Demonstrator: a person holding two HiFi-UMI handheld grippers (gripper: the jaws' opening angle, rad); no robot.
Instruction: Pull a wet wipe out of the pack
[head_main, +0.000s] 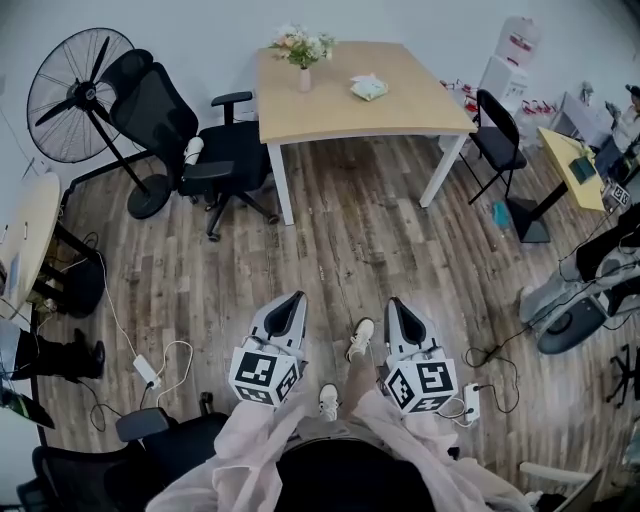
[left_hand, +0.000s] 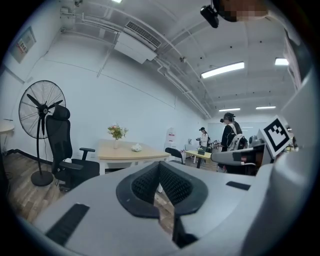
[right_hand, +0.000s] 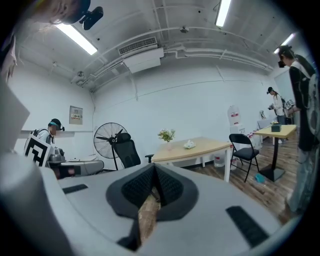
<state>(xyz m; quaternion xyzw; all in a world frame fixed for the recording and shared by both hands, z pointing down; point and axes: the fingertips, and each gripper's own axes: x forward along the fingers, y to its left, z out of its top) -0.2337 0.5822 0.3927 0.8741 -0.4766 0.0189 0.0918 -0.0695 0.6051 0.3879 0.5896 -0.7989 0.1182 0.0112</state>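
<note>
The wet wipe pack (head_main: 369, 88) is a small pale bundle lying on the light wooden table (head_main: 400, 110) at the far side of the room. It also shows small in the left gripper view, wipe pack (left_hand: 136, 147), and in the right gripper view, wipe pack (right_hand: 189, 145). My left gripper (head_main: 290, 305) and right gripper (head_main: 398, 308) are held side by side close to my body, far short of the table, both pointing toward it. The left gripper (left_hand: 160, 165) has its jaws together and empty. The right gripper (right_hand: 153, 167) is also shut with nothing in it.
A vase of flowers (head_main: 303, 50) stands on the table. A black office chair (head_main: 185, 140) and a standing fan (head_main: 75, 95) are at the left, a black folding chair (head_main: 497, 135) at the right. Cables and a power strip (head_main: 147, 372) lie on the wood floor. People (left_hand: 229, 135) stand near desks at the right.
</note>
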